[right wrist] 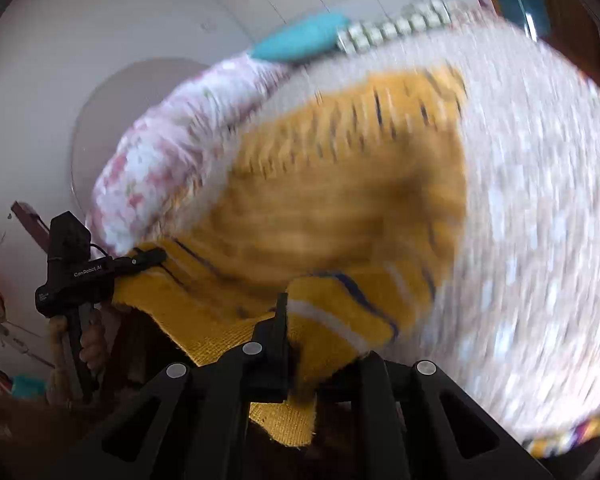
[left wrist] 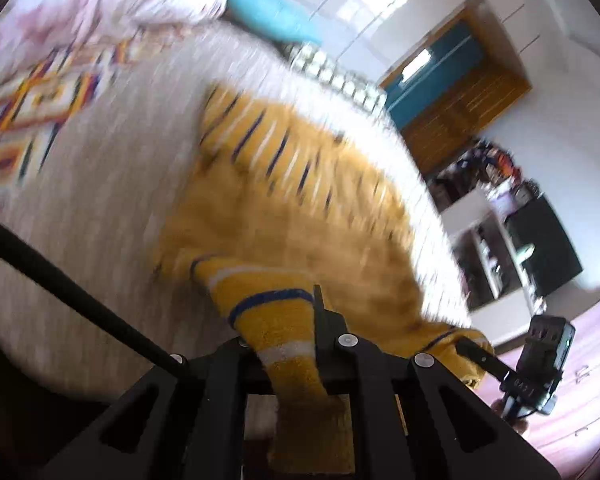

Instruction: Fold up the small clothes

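Left gripper [left wrist: 300, 344] is clamping one striped cuff of the yellow sweater [left wrist: 300, 200], its jaws closed on the knit. Right gripper [right wrist: 296, 340] is pinching another striped edge of the same garment in closed jaws. The sweater is spreading away from both grippers across the pale bedspread [left wrist: 100, 168], its far part lying on the bed. A teal pillow [left wrist: 268, 8] and a floral quilt [right wrist: 160, 160] are lying beyond it; both views are motion-blurred
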{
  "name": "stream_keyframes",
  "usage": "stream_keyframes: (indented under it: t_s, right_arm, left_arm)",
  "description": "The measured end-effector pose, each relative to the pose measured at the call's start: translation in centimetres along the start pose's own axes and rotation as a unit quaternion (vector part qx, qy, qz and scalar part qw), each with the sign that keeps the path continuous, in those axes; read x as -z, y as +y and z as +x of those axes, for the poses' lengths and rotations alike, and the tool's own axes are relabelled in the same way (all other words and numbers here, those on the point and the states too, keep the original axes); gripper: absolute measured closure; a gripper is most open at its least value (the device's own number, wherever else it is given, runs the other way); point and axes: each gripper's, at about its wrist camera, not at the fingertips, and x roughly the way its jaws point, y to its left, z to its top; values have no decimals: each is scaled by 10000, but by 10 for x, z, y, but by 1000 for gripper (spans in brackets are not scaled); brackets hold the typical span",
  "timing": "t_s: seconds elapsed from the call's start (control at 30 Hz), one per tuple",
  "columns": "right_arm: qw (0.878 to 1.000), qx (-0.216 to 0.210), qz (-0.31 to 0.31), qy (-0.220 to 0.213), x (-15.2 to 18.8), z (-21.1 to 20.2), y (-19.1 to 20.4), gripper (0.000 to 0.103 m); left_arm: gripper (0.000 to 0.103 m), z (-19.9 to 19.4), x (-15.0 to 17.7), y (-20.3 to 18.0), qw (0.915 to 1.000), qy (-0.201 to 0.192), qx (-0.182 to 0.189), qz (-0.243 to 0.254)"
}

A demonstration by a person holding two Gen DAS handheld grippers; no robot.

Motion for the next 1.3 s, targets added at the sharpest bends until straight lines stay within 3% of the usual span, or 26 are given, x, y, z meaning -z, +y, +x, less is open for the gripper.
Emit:
stream_keyframes:
  t_s: [0.17, 0.3, 0.47, 0.57, 0.63, 0.67, 0.73, 0.83, 1.07, 1.2, 1.3]
  right_arm:
    - [9976, 369, -128, -578, -96, 26, -2, 93]
    - [9953, 741, 176, -597, -145, 75, -30, 93]
    - [9939, 846, 682, -210, -168, 127, -70, 89]
    - [9915, 674, 1100, -147, -182, 145, -93, 80]
    - [9894, 553, 1343, -63, -190, 157, -108, 67]
    - [9874, 532, 1488, -47, -194, 164, -115, 66]
    - [9834, 421, 1766, 2, -204, 180, -126, 53]
    - [9767, 285, 2128, -72, -211, 190, -138, 41]
    - [9740, 743, 2132, -183, -230, 189, -147, 41]
    - [9801, 911, 1716, -414, -226, 154, -137, 38]
    - [9831, 1200, 1353, -276, -203, 127, -127, 37]
  left_arm:
    - [95, 53, -96, -16, 9987, -312, -369, 184]
    - [94, 117, -140, -3, 9969, -110, -782, -32]
    - [93, 158, -151, 22, 9954, 343, -782, -427]
    - [86, 164, -158, 37, 9954, 455, -427, -729]
    - [74, 167, -168, 47, 9932, 521, -6, -1041]
    - [69, 167, -168, 50, 9921, 512, 106, -1140]
    - [50, 166, -175, 57, 9883, 376, 364, -1433]
    - [35, 161, -183, 70, 9797, 114, 732, -1862]
    - [34, 146, -195, 76, 9878, -76, 88, -1553]
    - [33, 128, -185, 71, 9922, -46, -188, -1235]
    - [31, 109, -164, 64, 9957, 39, -500, -777]
